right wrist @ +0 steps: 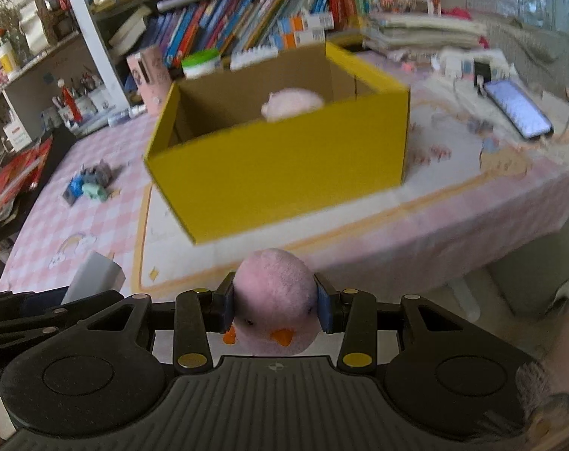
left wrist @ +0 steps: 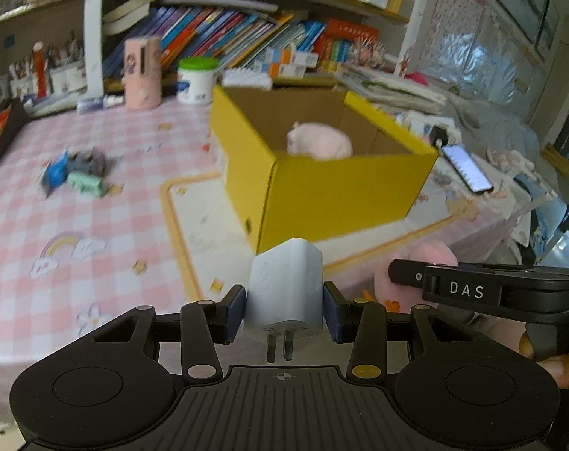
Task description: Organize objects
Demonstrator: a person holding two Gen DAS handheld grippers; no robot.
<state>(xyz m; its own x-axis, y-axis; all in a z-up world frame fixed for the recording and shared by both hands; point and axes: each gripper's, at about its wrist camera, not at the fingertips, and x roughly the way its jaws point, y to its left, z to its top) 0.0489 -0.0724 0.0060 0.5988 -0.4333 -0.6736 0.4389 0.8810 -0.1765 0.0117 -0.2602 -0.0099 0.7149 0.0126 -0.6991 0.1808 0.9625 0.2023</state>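
We're carrying two items toward the yellow box (left wrist: 333, 184), reading left to right.

Far left on the checked tablecloth (left wrist: 96, 225): a small pile of toys (left wrist: 77, 173), blue and green bits, well apart from both grippers and still waiting to be sorted.

The left gripper (left wrist: 284, 312) is clamping a white plug adapter (left wrist: 286, 285) by its side faces, prongs pointing back at the camera, long axis running forward along the fingers. The box is lying ahead and a little to the right of it, with its near corner pointing at us.

The right gripper (right wrist: 273, 308) is squeezing a pink plush chick (right wrist: 273, 297), beak toward the camera, pads sinking into its sides. In this view the box (right wrist: 284, 173) is sitting straight ahead with its long front wall facing us, so we're judging the right hand to have the cleaner line in.

Inside the box another pink plush (right wrist: 292, 107) is already lying toward the back middle; floor room is showing to its left.

Both loads are hanging below the box rim in the views, so we're expecting to need lift over the front wall before release. The grippers are riding just beside each other, so going in one at a time looks safer.

Right of the box: a phone (right wrist: 517, 109) lying on the table, near but not in our path.
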